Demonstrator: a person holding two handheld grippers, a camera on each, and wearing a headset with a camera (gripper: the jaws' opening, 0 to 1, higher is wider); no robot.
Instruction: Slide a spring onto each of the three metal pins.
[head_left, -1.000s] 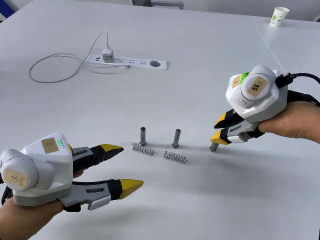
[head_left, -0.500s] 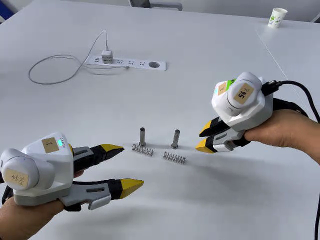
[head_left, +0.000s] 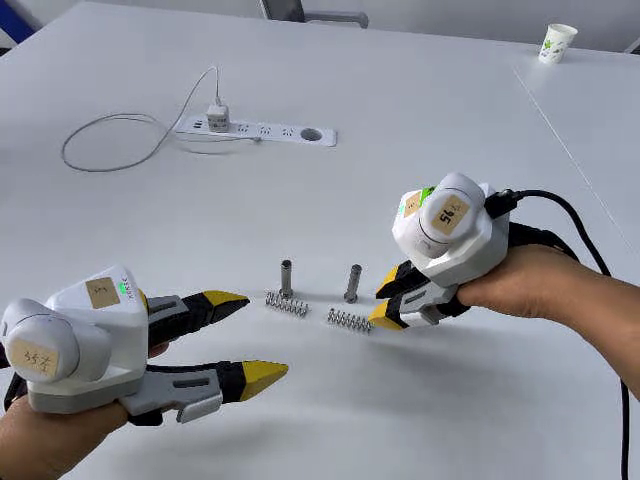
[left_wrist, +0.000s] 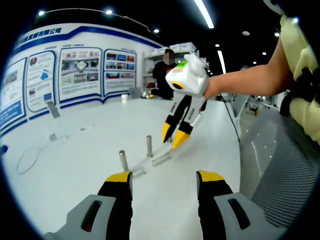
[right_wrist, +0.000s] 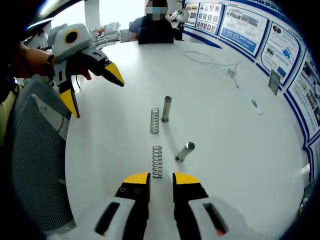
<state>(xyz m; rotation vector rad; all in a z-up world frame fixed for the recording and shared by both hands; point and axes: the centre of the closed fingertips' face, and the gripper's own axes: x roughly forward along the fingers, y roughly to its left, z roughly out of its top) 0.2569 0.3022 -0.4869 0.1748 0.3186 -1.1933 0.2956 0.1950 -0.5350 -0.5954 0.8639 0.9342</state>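
Note:
Two bare metal pins (head_left: 286, 277) (head_left: 353, 282) stand upright mid-table. One loose spring (head_left: 287, 303) lies at the foot of the left pin, another (head_left: 348, 320) in front of the right pin. My right gripper (head_left: 378, 305) hovers just right of that second spring, jaws a little apart and holding nothing. In the right gripper view the spring (right_wrist: 157, 161) lies straight ahead of the tips (right_wrist: 161, 178). My left gripper (head_left: 262, 335) rests at the lower left, open wide and holding nothing. The left gripper view shows both pins (left_wrist: 123, 160) (left_wrist: 149, 146) and the right gripper (left_wrist: 173, 136).
A white power strip (head_left: 255, 127) with a plugged charger and a looped cable (head_left: 110, 135) lies at the back left. A paper cup (head_left: 556, 43) stands far right. A mesh chair back (right_wrist: 37, 165) is beside the table.
My right gripper has moved left and down, from the pin at the right with a spring on it to the loose spring; that pin is now hidden. The left gripper has not moved.

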